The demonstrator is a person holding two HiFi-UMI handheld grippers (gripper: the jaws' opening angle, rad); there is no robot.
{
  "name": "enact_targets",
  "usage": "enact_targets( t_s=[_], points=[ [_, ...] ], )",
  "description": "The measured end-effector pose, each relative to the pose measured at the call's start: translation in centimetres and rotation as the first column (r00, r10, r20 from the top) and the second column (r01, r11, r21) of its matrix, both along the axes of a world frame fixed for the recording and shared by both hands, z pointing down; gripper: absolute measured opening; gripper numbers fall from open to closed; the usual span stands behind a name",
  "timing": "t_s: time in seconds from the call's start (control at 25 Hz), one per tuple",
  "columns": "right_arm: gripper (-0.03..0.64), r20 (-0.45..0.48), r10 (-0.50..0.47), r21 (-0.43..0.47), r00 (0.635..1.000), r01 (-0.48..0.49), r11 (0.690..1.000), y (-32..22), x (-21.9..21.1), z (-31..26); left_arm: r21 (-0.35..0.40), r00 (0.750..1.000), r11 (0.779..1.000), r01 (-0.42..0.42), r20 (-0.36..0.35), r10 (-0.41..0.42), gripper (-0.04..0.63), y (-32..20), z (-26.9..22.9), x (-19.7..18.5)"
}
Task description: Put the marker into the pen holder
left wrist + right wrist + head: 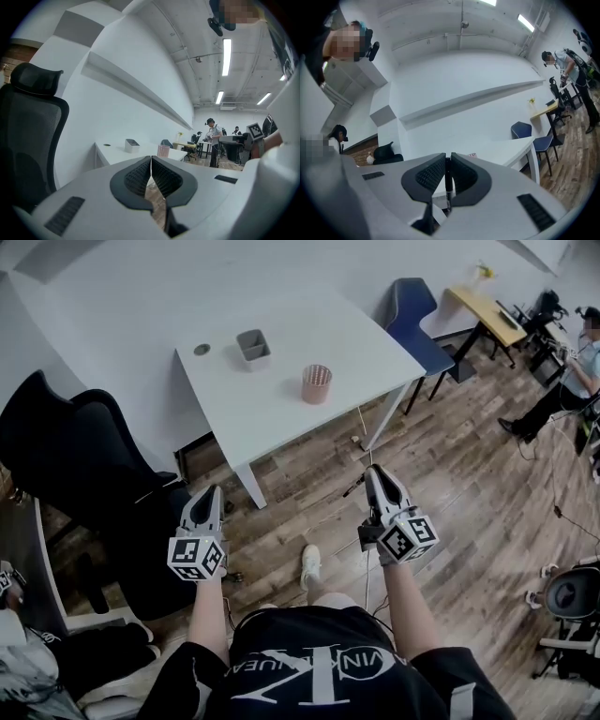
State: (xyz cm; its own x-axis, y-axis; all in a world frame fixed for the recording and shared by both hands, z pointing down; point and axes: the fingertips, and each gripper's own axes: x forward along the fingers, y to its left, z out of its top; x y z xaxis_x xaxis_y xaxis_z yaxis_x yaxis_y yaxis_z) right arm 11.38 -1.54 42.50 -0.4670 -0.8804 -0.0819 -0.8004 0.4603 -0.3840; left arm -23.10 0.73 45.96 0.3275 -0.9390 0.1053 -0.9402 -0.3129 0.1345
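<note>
two risks as i judge it: the right gripper (447, 161), clamped on the thin marker (448, 187), may let it swivel and miss the far pen holder (317, 383) on the surface (281, 329), while the left gripper (151, 159) is closed on nothing.

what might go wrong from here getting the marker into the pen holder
1. The right gripper pinches the thin marker between its jaws; it could swivel or slip on the way to the table.
2. The pink pen holder stands free, and the left gripper is shut and far from it; a knock on its rim might tip it.
3. The grey box sits close by, so the marker could land in the wrong container.
</note>
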Motion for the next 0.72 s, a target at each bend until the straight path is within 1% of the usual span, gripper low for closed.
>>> enact_targets(
  t_s=[0.4, 0.72],
  points=[
    [0.048, -0.007, -0.049, -0.017, 0.999, 0.049, 0.999, -9.0, 1.4, 0.7, -0.022, 1.0, 0.999, 0.022, -0.003, -0.023, 0.02, -8.0, 0.6, 2.4],
    [0.048, -0.012, -0.099, -0.019, 0.995, 0.099, 0.995, -15.0, 1.5, 1.6, -0.026, 0.998, 0.998, 0.062, 0.003, -0.062, 0.02, -12.9, 1.1, 3.0]
  ],
)
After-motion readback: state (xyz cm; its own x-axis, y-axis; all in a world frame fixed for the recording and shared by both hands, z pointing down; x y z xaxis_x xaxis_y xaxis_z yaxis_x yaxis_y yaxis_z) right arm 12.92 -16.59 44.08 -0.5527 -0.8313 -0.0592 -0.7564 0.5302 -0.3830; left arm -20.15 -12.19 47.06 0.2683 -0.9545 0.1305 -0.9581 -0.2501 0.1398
